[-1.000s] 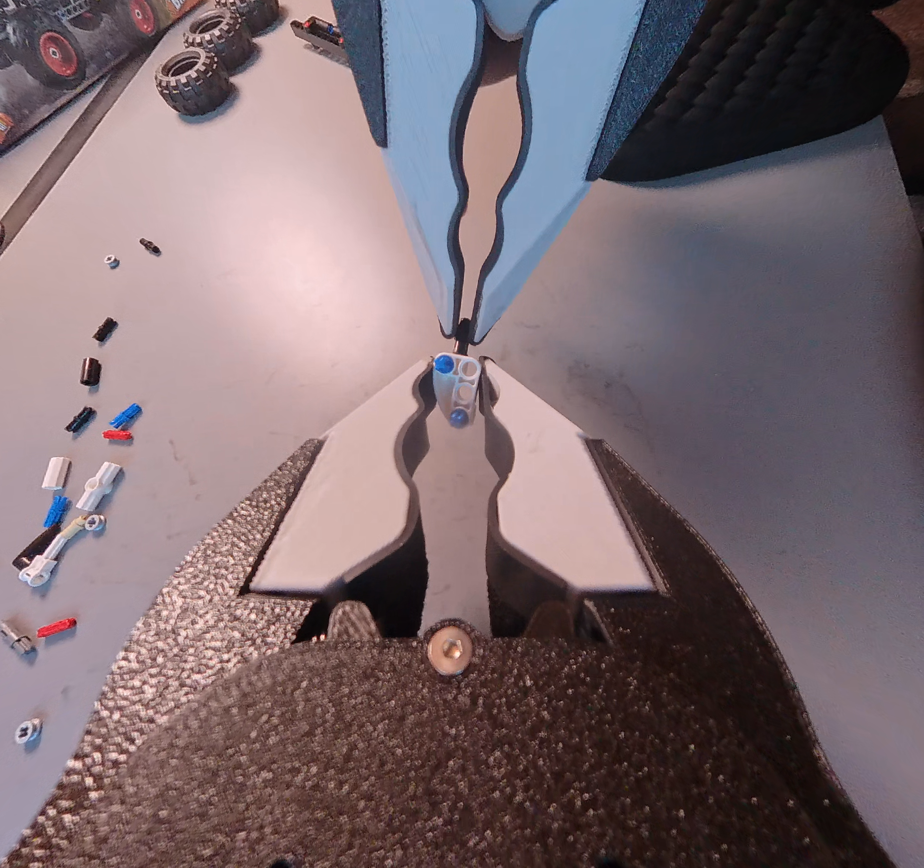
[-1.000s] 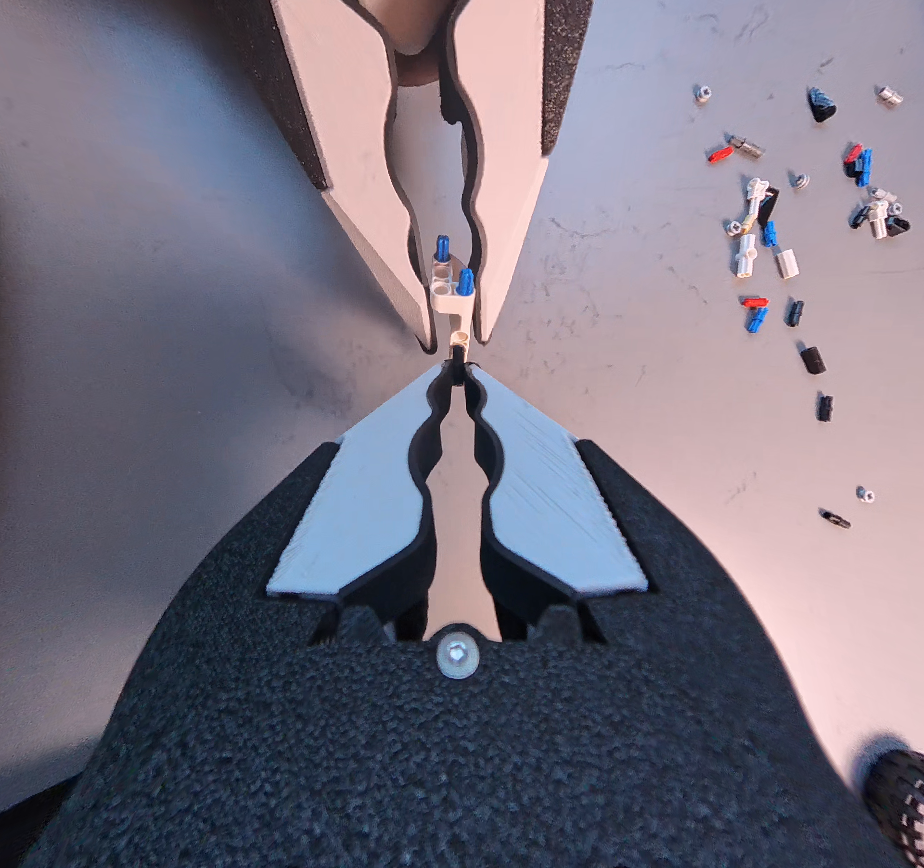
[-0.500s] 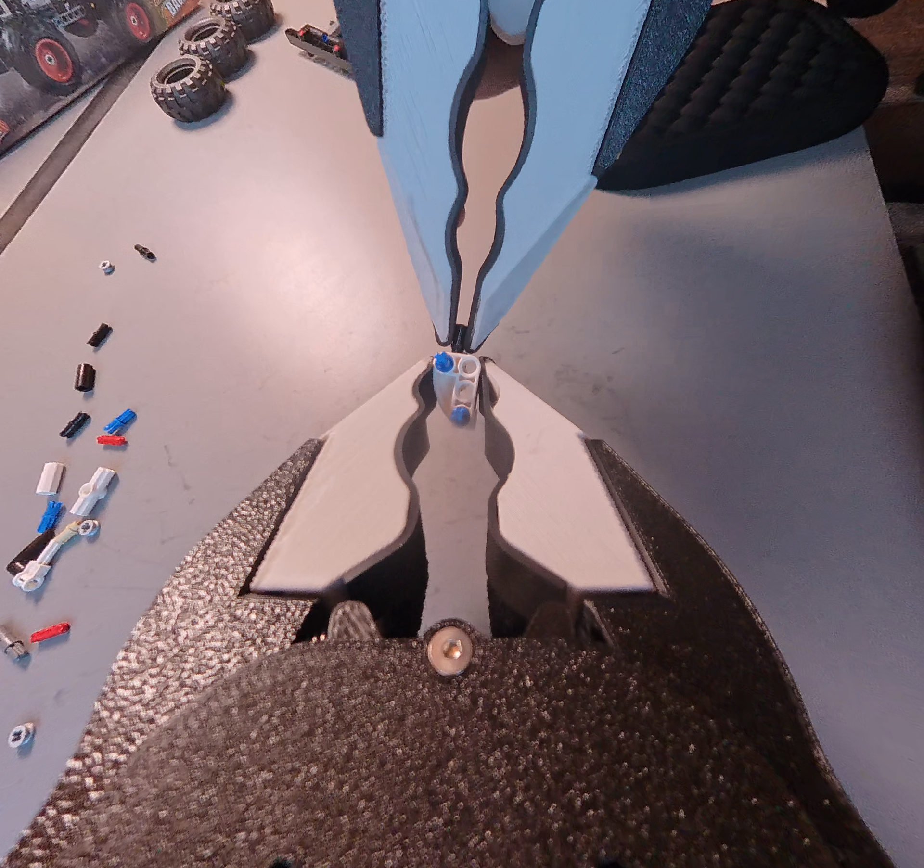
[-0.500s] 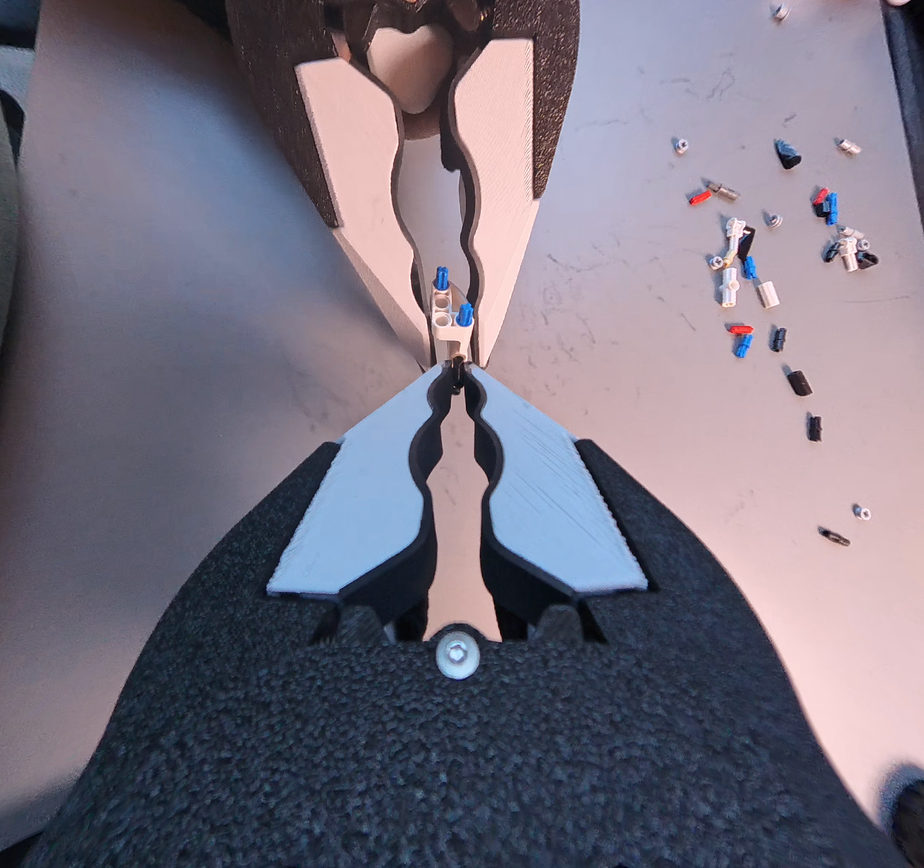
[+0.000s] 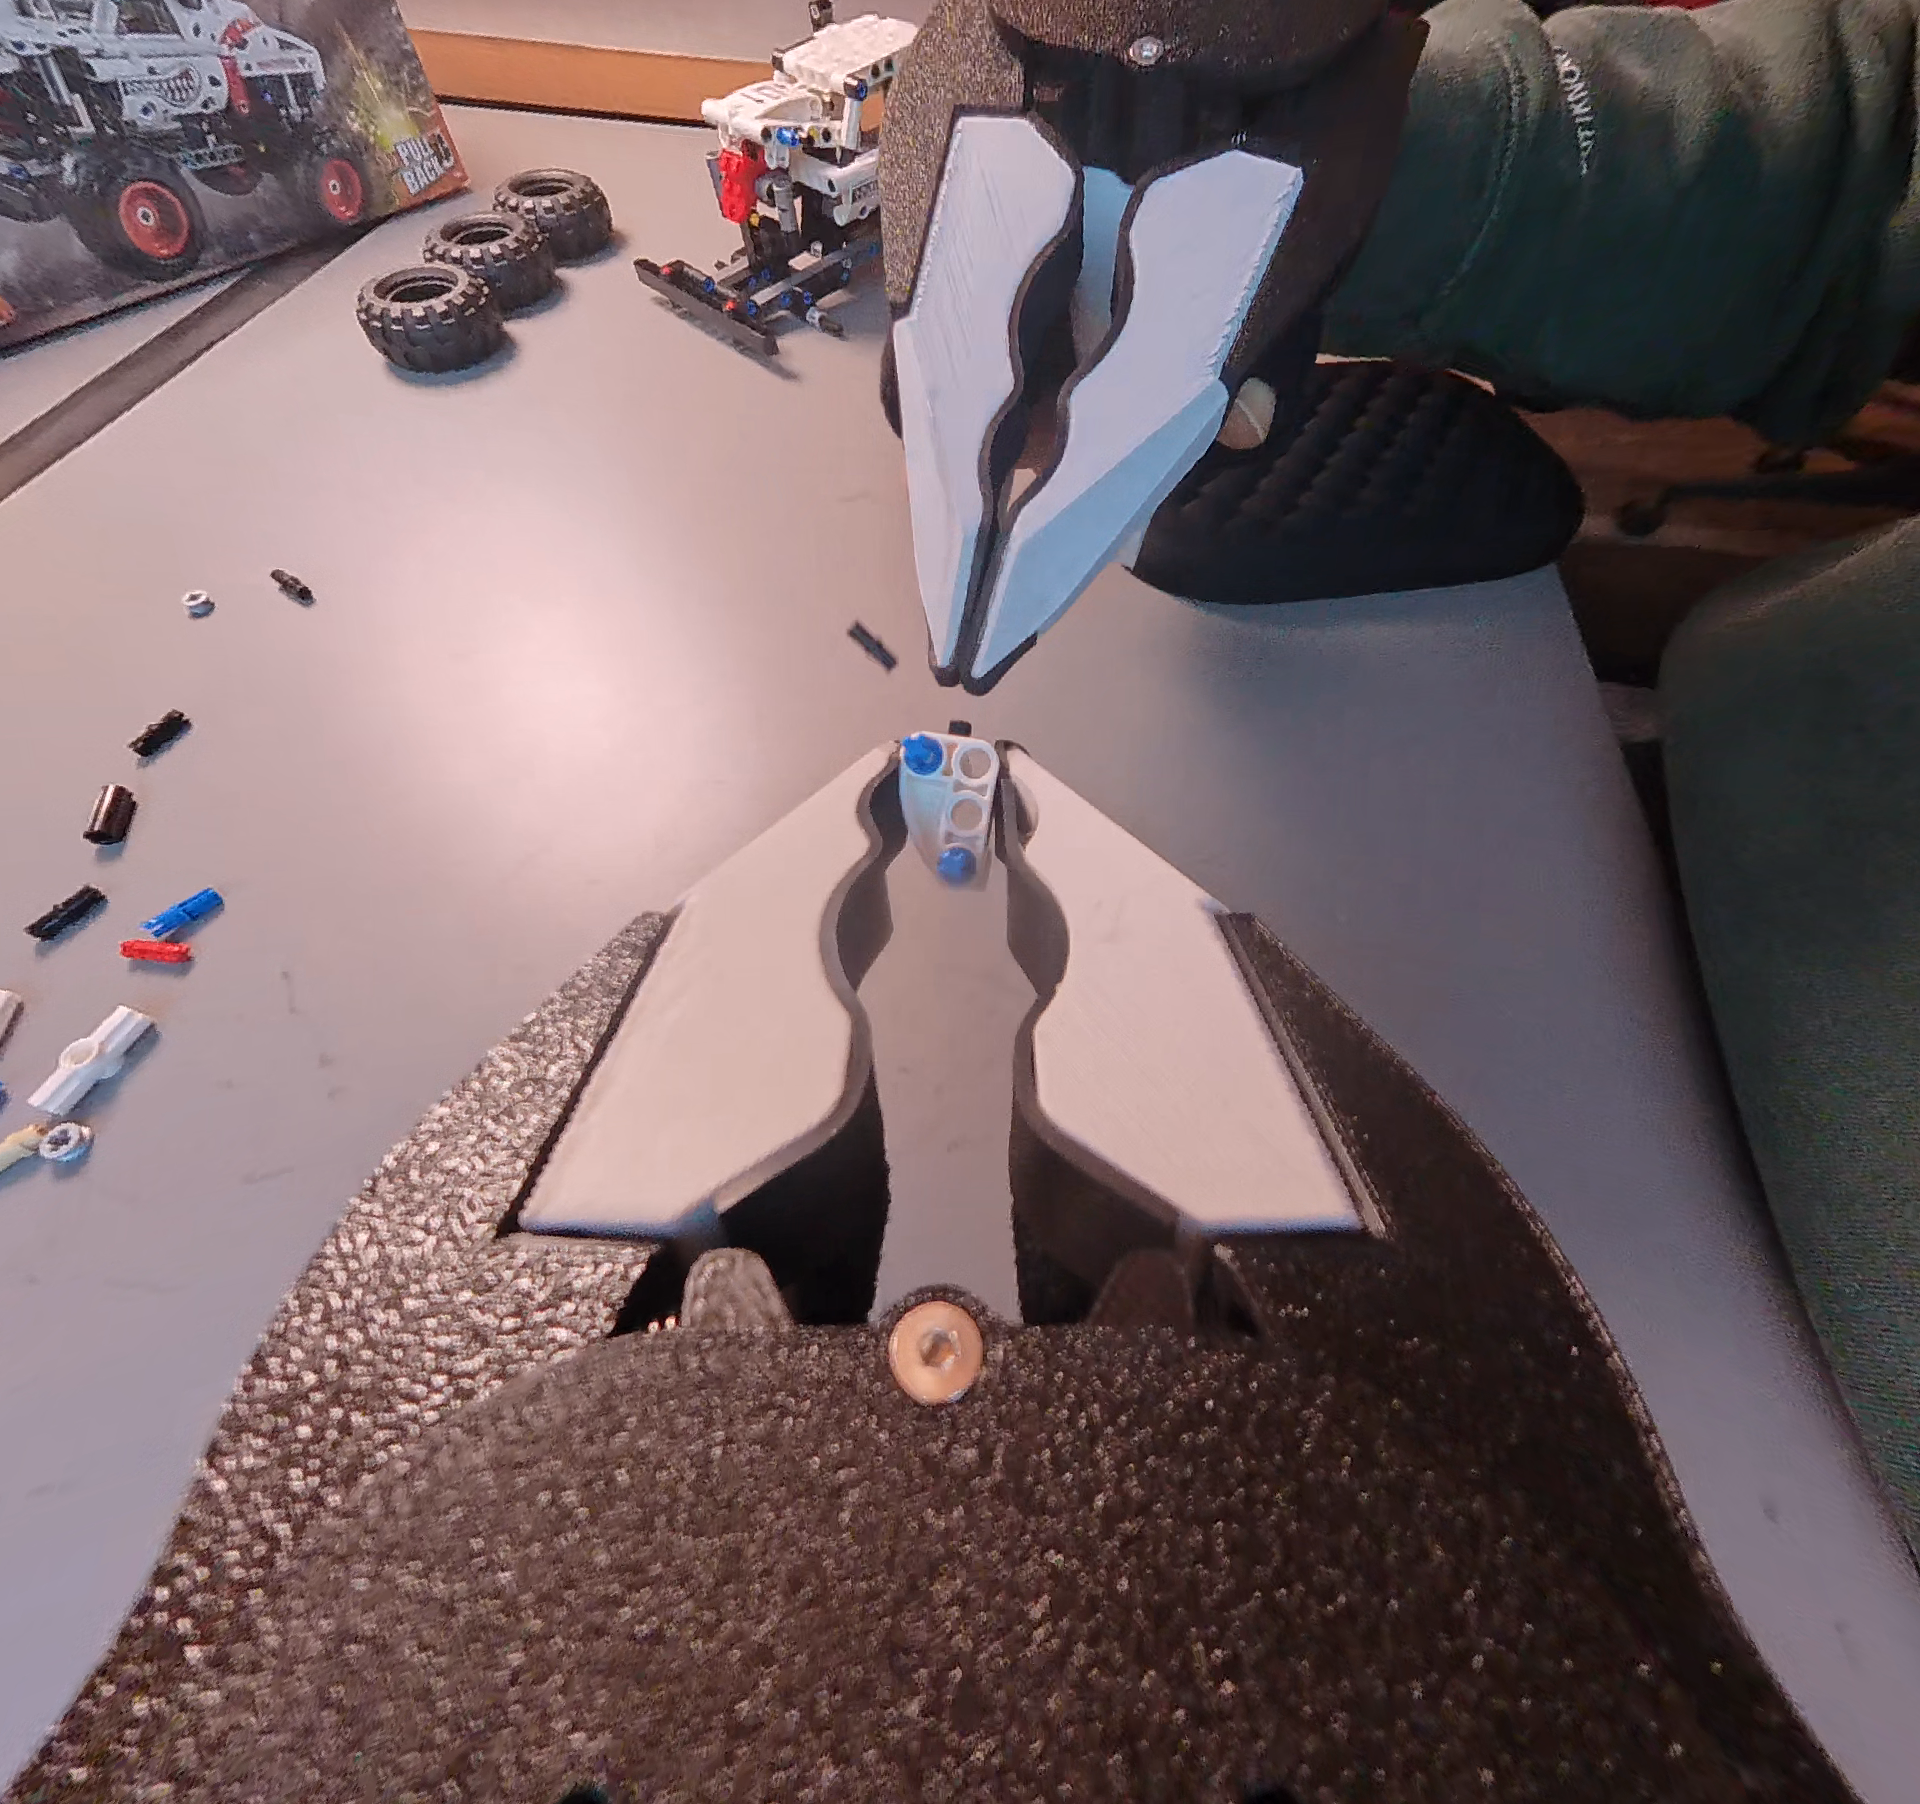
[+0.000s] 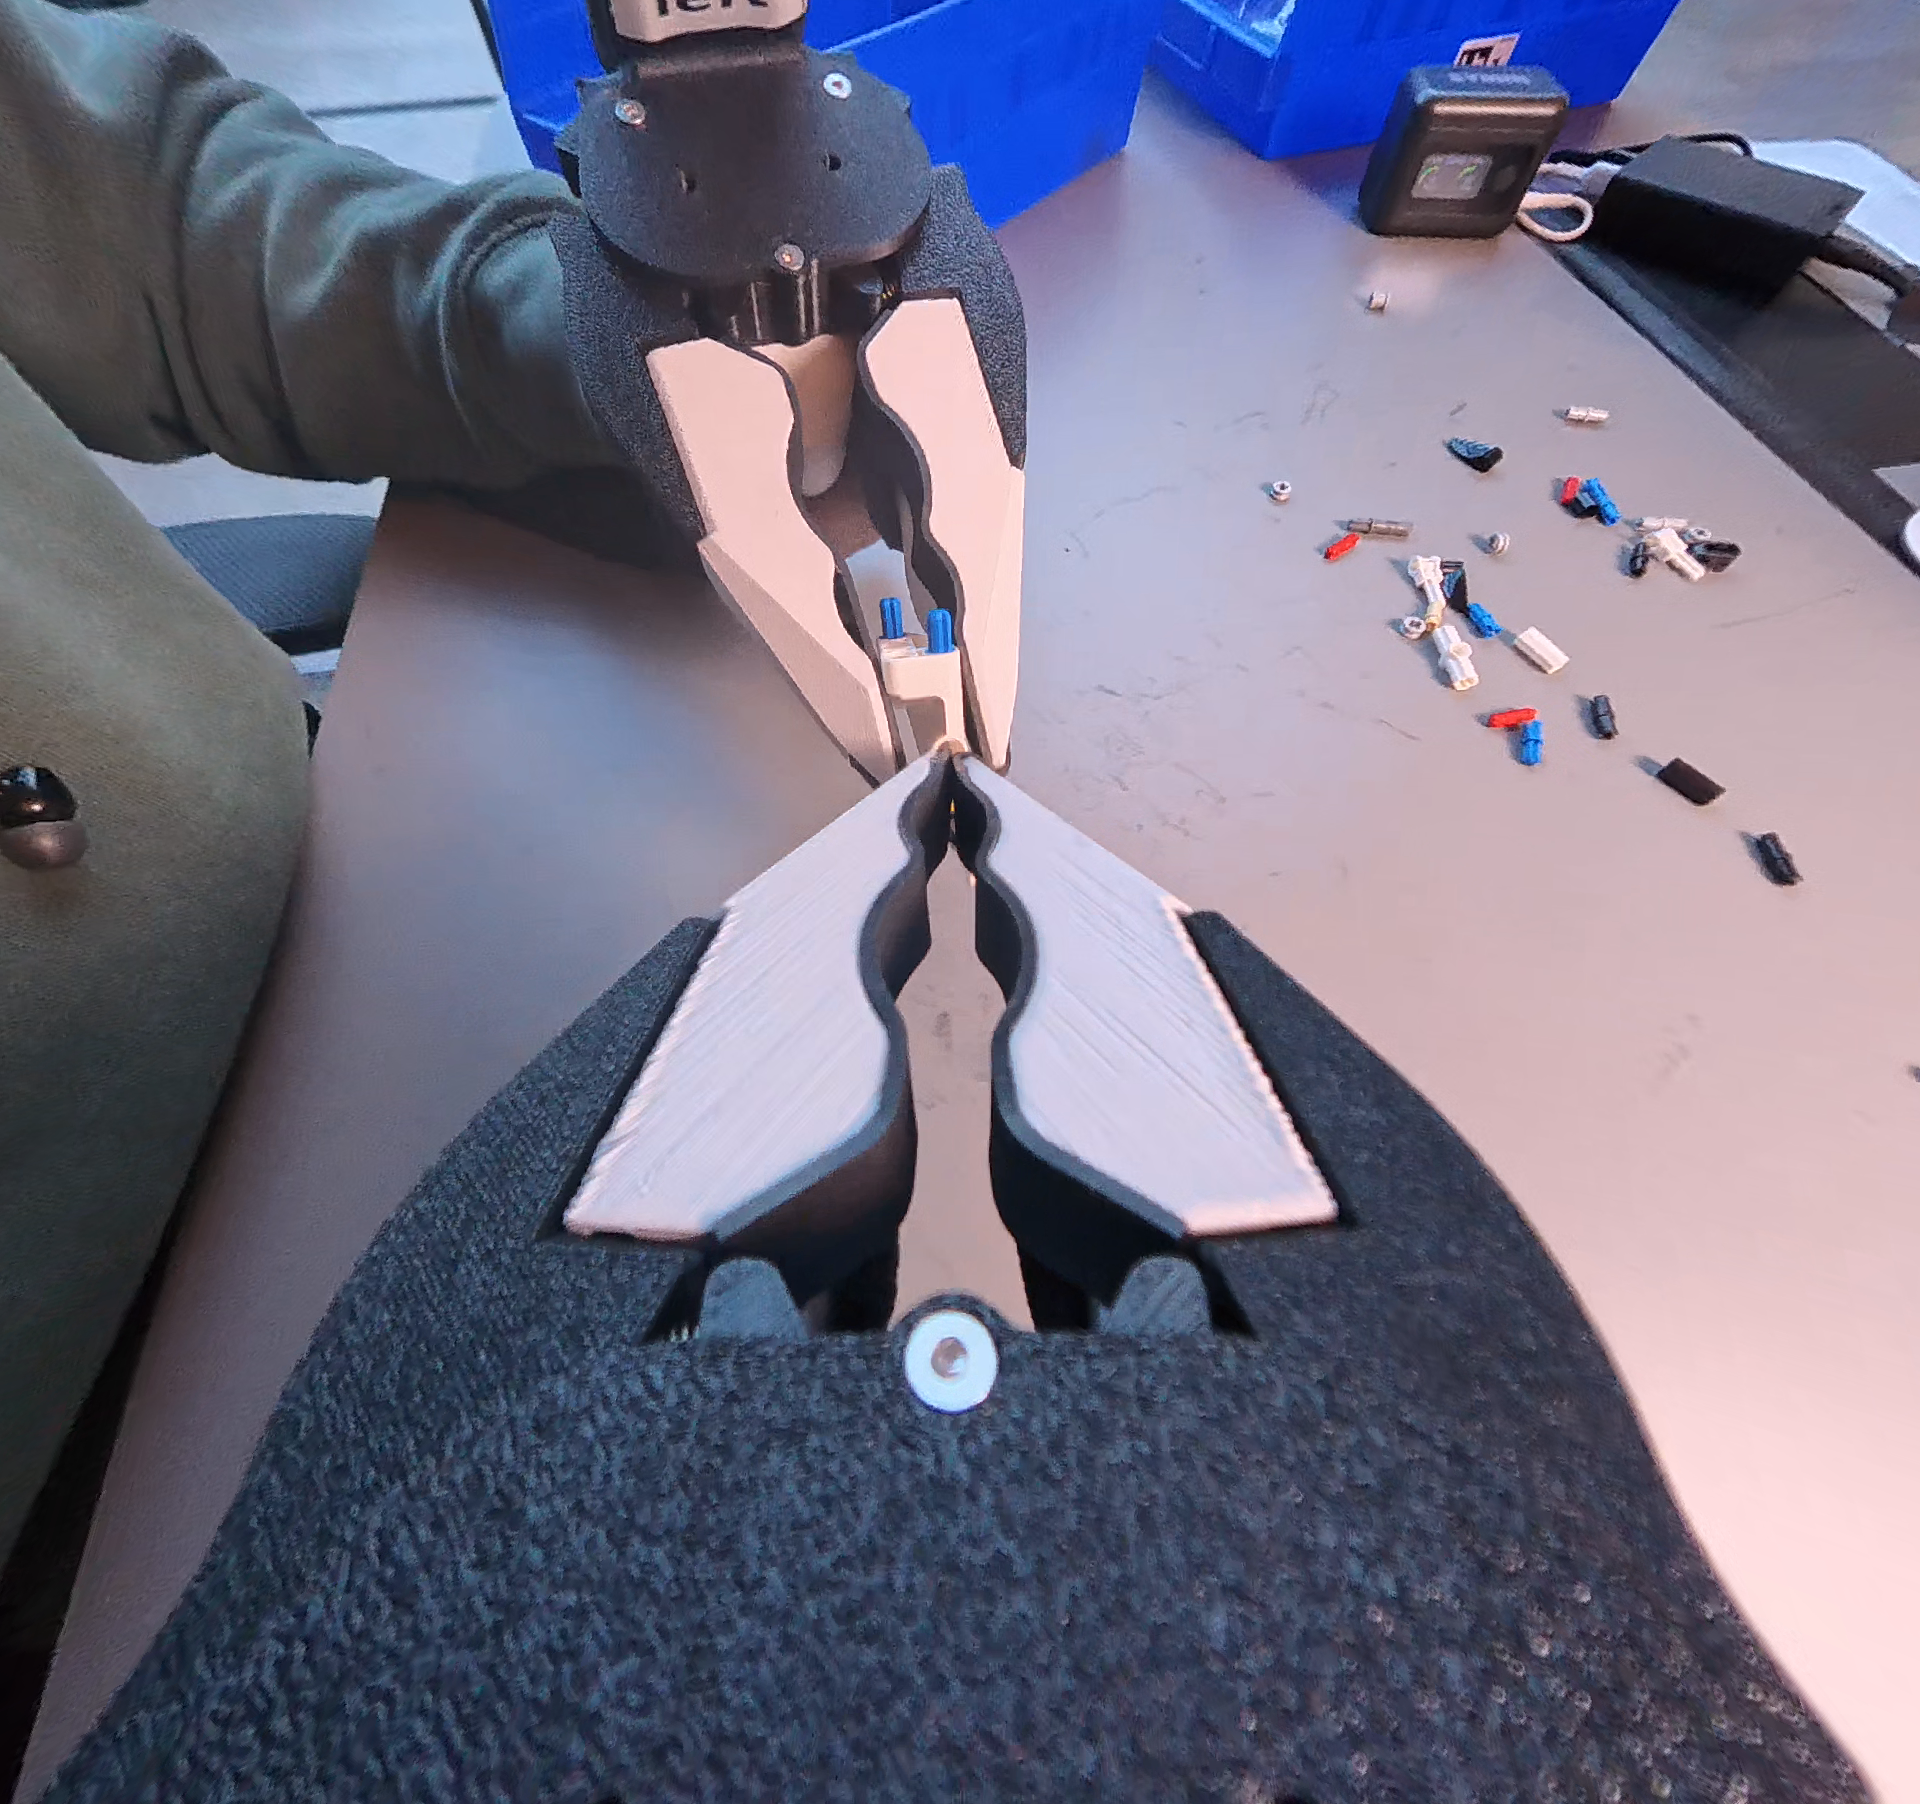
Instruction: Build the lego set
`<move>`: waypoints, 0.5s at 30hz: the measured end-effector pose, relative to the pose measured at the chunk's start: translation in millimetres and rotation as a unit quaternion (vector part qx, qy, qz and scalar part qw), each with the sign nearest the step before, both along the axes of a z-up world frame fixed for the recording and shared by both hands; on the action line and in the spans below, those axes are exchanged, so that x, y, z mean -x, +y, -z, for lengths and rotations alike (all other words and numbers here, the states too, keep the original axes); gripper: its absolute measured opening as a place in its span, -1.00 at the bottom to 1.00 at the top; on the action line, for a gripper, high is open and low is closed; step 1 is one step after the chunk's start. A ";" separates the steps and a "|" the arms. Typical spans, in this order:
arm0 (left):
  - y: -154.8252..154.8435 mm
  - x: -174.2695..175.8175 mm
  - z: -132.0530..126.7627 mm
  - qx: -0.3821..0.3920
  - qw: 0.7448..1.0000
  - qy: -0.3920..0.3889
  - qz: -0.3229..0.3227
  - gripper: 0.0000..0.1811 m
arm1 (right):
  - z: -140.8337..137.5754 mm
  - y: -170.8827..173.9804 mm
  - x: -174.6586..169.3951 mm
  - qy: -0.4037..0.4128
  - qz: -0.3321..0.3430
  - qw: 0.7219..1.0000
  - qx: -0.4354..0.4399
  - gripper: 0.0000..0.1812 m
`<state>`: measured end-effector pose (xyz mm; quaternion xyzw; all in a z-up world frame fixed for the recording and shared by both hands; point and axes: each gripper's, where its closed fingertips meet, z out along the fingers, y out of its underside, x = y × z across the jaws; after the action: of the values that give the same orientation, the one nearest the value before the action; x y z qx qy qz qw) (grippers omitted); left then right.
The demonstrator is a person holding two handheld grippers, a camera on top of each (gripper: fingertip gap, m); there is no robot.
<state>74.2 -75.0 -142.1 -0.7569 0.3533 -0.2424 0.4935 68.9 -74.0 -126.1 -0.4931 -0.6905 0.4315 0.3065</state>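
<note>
**Two grippers tip to tip over the grey table**

The left gripper (image 5: 951, 767) is clamped on a small white Technic beam (image 5: 954, 804) — the piece sits between its fingertips, with two blue pins (image 5: 918, 752) standing out of it and a short black stub at its far end. Facing it, the right gripper (image 5: 958, 679) has its fingertips pressed together; whether anything thin is pinched there cannot be told. In the left wrist view a small gap separates the two tips; in the right wrist view they look almost touching.

On the table (image 5: 582, 528), a lone black pin (image 5: 871, 645) lies just beside the right gripper's tips. Further back stand the partly built white truck (image 5: 800, 165), three loose black tyres (image 5: 483, 263) and the set's box (image 5: 177, 92). Loose small pieces (image 6: 1527, 611) — black, blue, red, white — are scattered to the side. Blue bins (image 6: 1039, 40) and a small dark device (image 6: 1460, 154) sit at the table's far end in the right wrist view.
</note>
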 end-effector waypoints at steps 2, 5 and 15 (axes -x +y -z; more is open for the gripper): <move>3.3 4.7 6.3 0.001 1.000 0.023 -0.012 -0.83 | 8.4 7.4 -2.5 -0.011 0.011 1.000 -0.004 -1.00; 8.5 15.1 11.3 0.001 0.998 0.047 -0.034 -0.83 | 23.1 27.0 -12.9 -0.043 0.036 0.998 -0.031 -1.00; 12.6 26.5 32.9 0.030 0.994 0.089 -0.050 -0.83 | 64.1 90.4 -78.2 -0.185 0.091 0.973 -0.108 -0.71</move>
<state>47.7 -62.4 -175.1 -0.8064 0.3508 -0.1594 0.4487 147.2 16.3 -190.2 -0.5894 -0.7296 0.2262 0.2630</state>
